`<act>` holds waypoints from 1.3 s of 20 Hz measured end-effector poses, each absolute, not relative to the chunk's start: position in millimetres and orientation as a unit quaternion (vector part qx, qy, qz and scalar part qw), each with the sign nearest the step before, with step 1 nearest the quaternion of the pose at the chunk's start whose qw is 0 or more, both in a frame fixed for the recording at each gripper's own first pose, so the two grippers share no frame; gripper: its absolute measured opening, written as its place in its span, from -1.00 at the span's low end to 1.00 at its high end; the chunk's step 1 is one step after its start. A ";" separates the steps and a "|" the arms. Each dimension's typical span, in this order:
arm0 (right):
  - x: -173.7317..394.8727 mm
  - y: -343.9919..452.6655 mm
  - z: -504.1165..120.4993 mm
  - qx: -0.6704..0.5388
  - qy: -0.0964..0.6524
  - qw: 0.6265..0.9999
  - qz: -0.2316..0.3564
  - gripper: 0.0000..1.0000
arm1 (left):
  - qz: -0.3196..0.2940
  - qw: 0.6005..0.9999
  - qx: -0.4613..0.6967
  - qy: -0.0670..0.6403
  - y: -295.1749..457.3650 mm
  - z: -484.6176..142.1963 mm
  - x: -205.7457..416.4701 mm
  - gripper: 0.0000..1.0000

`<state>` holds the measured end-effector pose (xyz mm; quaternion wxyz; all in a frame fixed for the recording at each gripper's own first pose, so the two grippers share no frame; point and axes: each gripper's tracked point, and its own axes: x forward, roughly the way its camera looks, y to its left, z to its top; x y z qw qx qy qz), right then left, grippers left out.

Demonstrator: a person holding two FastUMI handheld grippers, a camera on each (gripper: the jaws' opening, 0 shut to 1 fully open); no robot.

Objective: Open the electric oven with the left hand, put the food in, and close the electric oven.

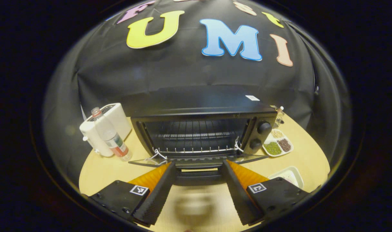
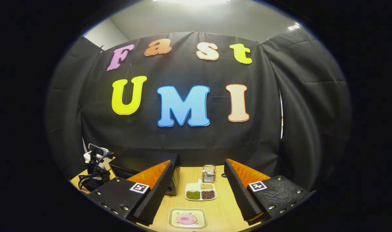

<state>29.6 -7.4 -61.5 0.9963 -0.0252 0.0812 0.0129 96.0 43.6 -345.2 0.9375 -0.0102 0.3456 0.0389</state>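
1. My left gripper [image 1: 198, 167] is spread wide and holds nothing; its fingers stand either side of the near edge of the lowered glass door [image 1: 196, 160] of the black electric oven [image 1: 202, 129], whose wire rack [image 1: 196, 149] is bare.
2. My right gripper [image 2: 198, 180] is just as wide open and empty, hovering over the pale wooden desk [image 2: 221, 206].
3. I judge the opening done; loading is next. The food, a pink round piece on a small square white plate [image 2: 187, 218], lies near, below the right gripper, in front of a white divided dish of beans [image 2: 200, 191].
4. That calls for lowering the right gripper and closing on the plate rim.
5. I cannot tell whether the left fingers touch the door handle; the plate's near edge is cut off.
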 end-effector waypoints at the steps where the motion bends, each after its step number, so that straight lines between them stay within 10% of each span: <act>1: 28.1 -8.7 -60.7 -0.025 0.081 0.996 0.012 0.93 | 0.038 0.935 -0.013 0.354 42.5 -350.1 90.1 0.93; 12: 18.8 -7.7 -86.6 -0.032 0.116 0.993 0.020 0.92 | 0.046 0.926 -0.042 0.373 45.5 -355.0 58.7 1.00; 26: 31.7 -40.8 -285.5 0.037 0.456 0.887 0.064 0.93 | 0.027 0.987 -0.078 0.141 51.6 -146.5 34.4 0.91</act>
